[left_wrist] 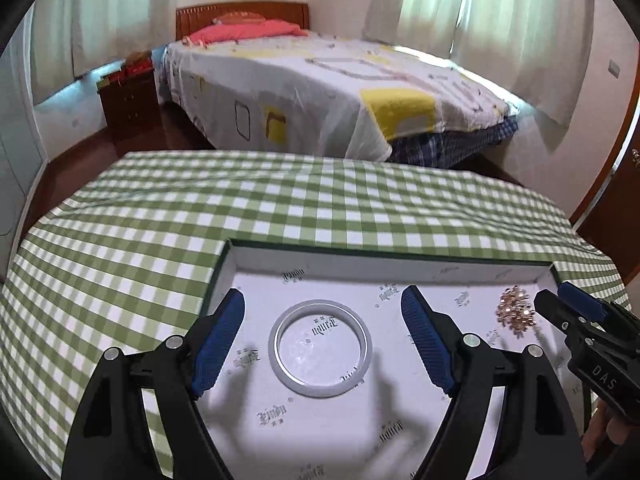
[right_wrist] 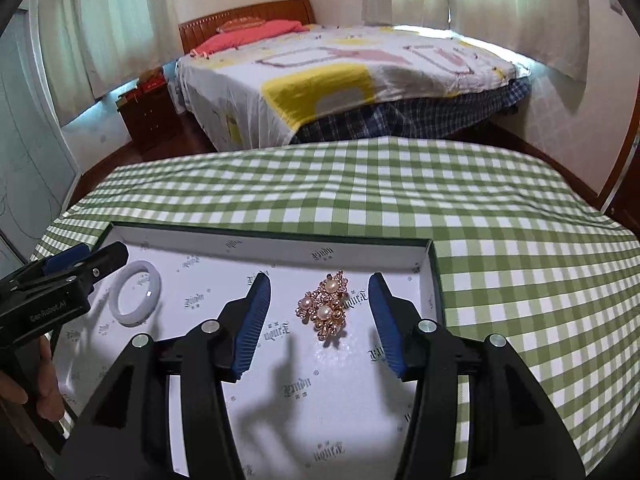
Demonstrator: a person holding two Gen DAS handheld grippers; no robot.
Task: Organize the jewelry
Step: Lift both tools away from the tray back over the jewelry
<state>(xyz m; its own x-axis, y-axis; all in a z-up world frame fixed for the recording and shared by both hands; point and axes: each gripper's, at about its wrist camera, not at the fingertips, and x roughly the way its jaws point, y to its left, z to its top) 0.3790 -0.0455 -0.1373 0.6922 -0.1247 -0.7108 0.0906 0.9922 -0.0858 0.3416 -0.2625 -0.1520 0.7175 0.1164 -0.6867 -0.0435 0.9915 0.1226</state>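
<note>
Gingham table, box (right_wrist: pixel 434 276), bangle (left_wrist: pixel 320 348) flat, brooch (right_wrist: pixel 324 308) lengthwise, both tongs (left_wrist: pixel 322 338) (right_wrist: pixel 318 320) spread wide.

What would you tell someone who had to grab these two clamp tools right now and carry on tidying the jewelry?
Left gripper: open, holding nothing, hanging over the white bangle, which lies flat in the box.
Right gripper: open, holding nothing, its fingers either side of the gold pearl brooch, not gripping it.
Both pieces lie in the same open box on the green checked tablecloth, bangle to the left, brooch to the right, well apart.
Done: both pieces appear to be in the box.
Left: I see no other jewelry on the cloth; probably just draw both tools back.
</note>
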